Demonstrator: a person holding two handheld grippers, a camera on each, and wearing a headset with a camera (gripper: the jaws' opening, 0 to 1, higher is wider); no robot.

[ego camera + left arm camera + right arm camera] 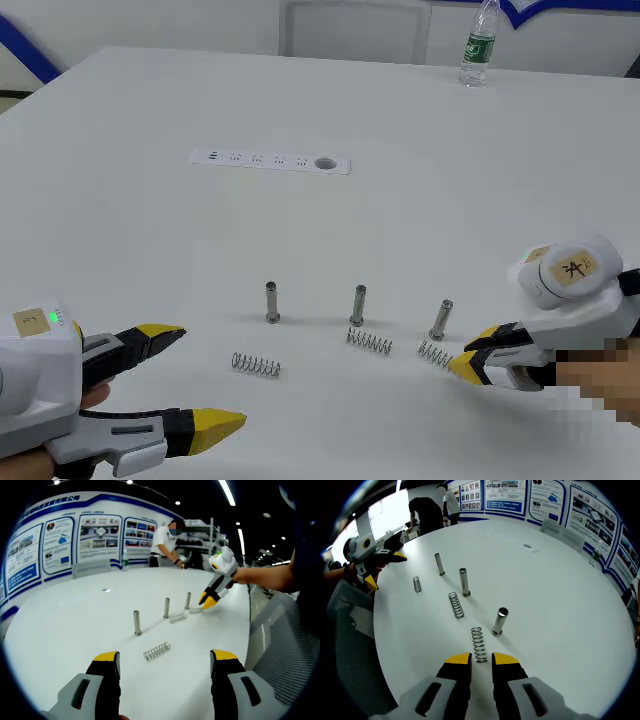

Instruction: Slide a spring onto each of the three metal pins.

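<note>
Three metal pins stand upright in a row on the white table [150,250]: left pin [271,301], middle pin [358,304], right pin [441,318]. A bare spring lies flat in front of each: left spring [256,364], middle spring [369,342], right spring [434,353]. My right gripper [468,352] is low at the right spring [479,644]; its jaws stand a narrow gap apart, with the spring's near end between the tips. The right pin [499,622] stands just beyond it. My left gripper [200,378] is wide open and holds nothing, short of the left spring [156,651].
A white power strip [270,160] lies flat farther back on the table. A water bottle [479,45] stands near the far edge, beside a chair back [355,30]. People stand beyond the table [167,540]. The table's near edge lies close behind both grippers.
</note>
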